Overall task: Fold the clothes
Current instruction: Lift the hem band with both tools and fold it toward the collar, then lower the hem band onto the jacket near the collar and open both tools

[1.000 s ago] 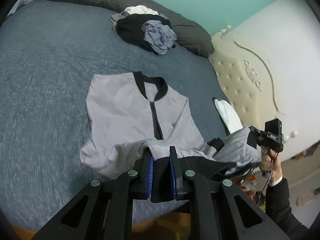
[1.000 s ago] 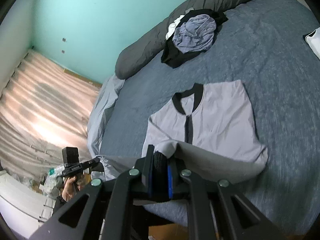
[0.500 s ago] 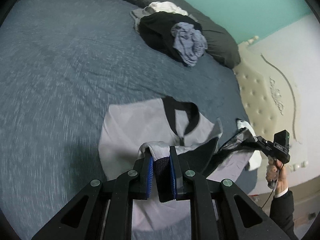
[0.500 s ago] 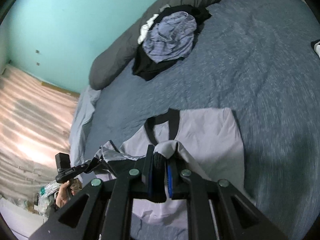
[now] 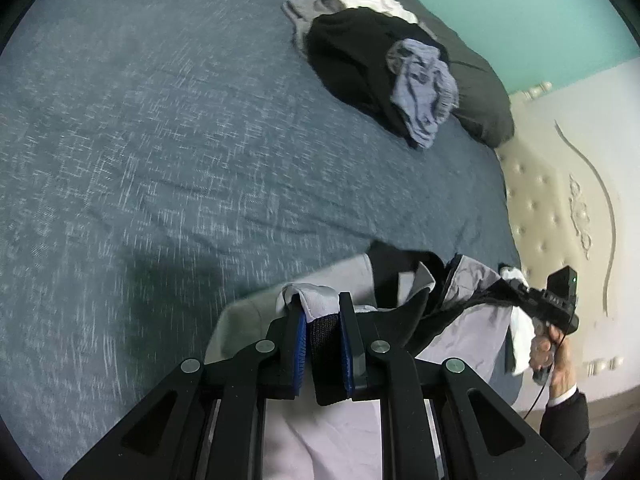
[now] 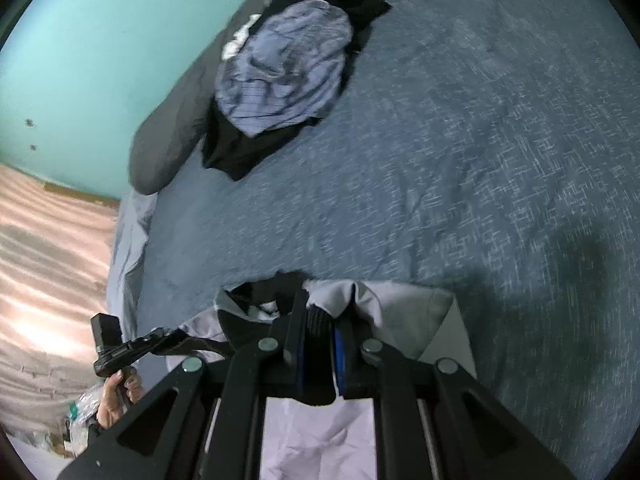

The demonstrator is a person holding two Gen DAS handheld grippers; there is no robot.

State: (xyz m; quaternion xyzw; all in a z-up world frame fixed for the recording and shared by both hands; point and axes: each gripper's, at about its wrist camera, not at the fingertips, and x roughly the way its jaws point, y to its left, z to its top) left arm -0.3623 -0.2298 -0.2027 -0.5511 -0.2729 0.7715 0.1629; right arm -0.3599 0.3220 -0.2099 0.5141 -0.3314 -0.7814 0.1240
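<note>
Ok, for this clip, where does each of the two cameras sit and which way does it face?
Left wrist: on the left gripper, looking down along its fingers at the grey jacket it pinches on the bed; right hand visible.
Right wrist: on the right gripper, angled down over its pinch of the jacket; left hand visible.
Shared: jacket, bed, clothes pile, teal wall.

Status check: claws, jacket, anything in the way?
Left claw and right claw both shut on jacket hem. Hem doubled over collar. Clothes pile far off, bed ahead free.
</note>
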